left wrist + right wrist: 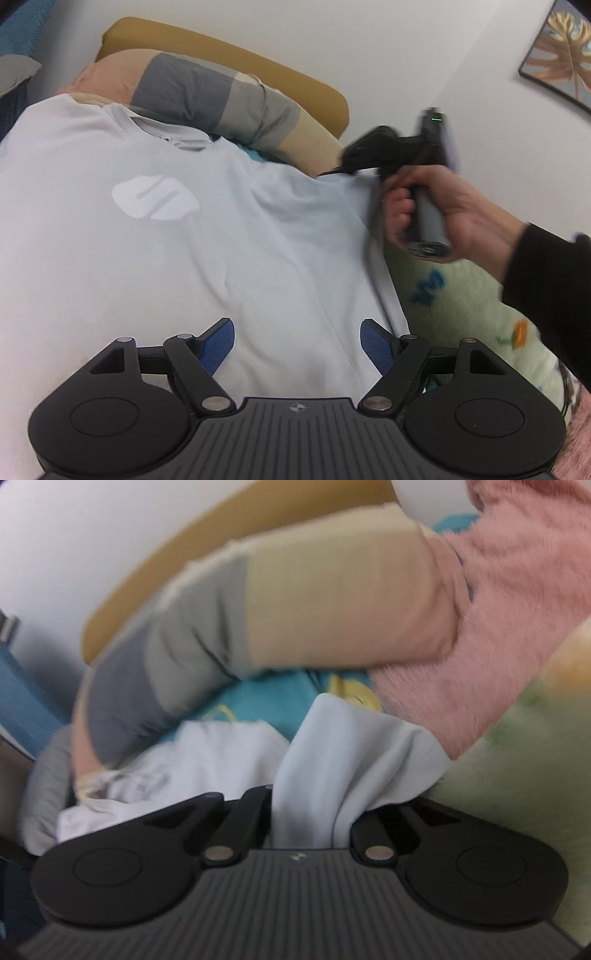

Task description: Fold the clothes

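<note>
Left hand-held gripper [297, 341] hovers at the bottom of its own view with its blue pads spread wide and nothing between them, just above the lower part of the shirt [192, 236]. Right hand-held gripper [308, 812] is pressed together on a bunch of that same pale cloth, which rises out of the jaws at the lower centre of the right wrist view; in the left wrist view it sits at the right of the frame, held by a hand [439, 218] at the shirt's edge.

The shirt lies spread front up on a bed, filling the left and centre of the left wrist view, its collar toward the upper left beside a pillow [207, 92]. It looks light, soft and limp, so I judge it will sag and crease wherever it is lifted by one point only; hems, shoulder seams and sleeve edges seem the best places to pinch.

The right wrist view is blurred, and its pads are buried under cloth, so which part of the shirt is pinched is hard to tell. The shirt's left side and hem are cut off. A green blanket [476, 306] hides the bed at right.
</note>
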`<state>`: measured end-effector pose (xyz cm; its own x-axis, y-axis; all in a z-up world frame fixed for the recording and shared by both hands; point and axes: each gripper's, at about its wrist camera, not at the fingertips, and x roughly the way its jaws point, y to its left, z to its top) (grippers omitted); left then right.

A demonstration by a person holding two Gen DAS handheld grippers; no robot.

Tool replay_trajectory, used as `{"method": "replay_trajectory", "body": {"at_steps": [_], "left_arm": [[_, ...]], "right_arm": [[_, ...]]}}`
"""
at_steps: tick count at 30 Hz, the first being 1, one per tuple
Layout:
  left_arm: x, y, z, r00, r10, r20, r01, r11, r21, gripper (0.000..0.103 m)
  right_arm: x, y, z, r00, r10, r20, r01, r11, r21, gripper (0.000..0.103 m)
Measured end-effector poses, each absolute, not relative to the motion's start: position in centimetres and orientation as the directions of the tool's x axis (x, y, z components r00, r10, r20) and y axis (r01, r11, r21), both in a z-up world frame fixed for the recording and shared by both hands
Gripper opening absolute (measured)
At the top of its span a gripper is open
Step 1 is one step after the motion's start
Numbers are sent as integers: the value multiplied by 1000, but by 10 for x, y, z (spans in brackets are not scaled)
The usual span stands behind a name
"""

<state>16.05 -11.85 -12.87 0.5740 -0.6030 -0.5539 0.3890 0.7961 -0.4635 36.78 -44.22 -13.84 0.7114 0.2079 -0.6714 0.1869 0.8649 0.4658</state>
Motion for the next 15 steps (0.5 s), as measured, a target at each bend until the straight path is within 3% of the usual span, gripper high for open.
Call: {"method": "replay_trajectory", "body": {"at_steps": [8, 15], "left_arm": [[150, -96, -89, 661, -569, -489, 358, 812, -461, 76], [145, -32, -67, 767, -429, -477, 225, 876, -427, 77]], "right_arm": [[305, -448, -52, 865, -19, -502, 193, 935, 298, 6], [309, -333, -24, 910, -77, -407, 116, 991, 73, 6]]}}
